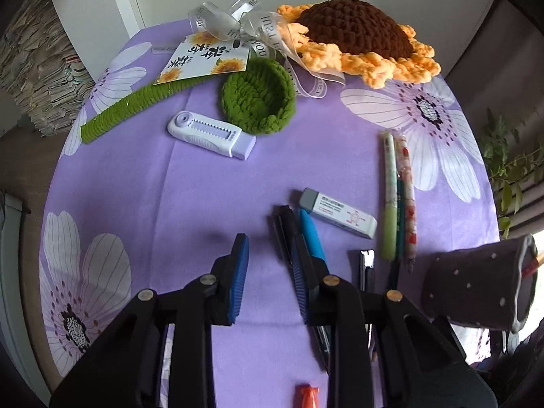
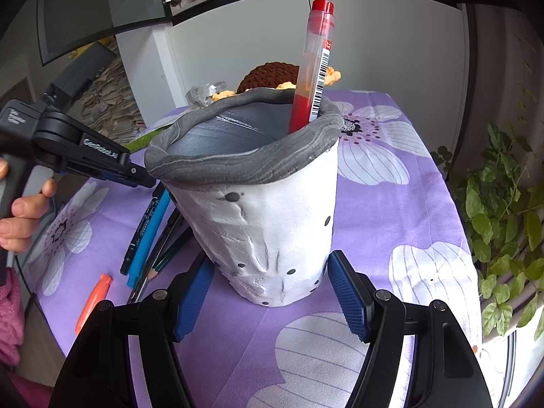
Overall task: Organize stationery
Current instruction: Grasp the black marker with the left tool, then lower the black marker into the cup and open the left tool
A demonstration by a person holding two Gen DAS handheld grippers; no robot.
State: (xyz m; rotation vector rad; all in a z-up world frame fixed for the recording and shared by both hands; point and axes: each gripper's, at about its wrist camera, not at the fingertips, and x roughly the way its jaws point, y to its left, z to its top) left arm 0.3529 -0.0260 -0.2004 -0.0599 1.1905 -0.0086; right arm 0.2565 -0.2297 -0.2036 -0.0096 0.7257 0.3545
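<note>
Straddling the base of the pen holder (image 2: 272, 224), the right gripper (image 2: 272, 302) has its blue pads set wide on either side of the white, dotted wall, not pressing it as far as the view shows. A red pen (image 2: 314, 64) stands upright inside the holder, leaning on the grey rim on the far right.

Just left of the holder lie a blue marker (image 2: 148, 227) and dark pens, with an orange cap (image 2: 93, 301) nearer, off the left finger.

The left gripper (image 1: 270, 265) hangs open above the purple flowered cloth (image 1: 170, 187); its right finger sits over a black pen (image 1: 284, 227) and the blue marker. Just beyond that finger lies a white eraser (image 1: 338, 212), and to its right a row of patterned pens (image 1: 399, 197). Farther ahead and left rests a white correction tape (image 1: 210, 134), then a green crochet cup (image 1: 258, 100), and at the far edge a crochet sunflower (image 1: 357, 37).
</note>
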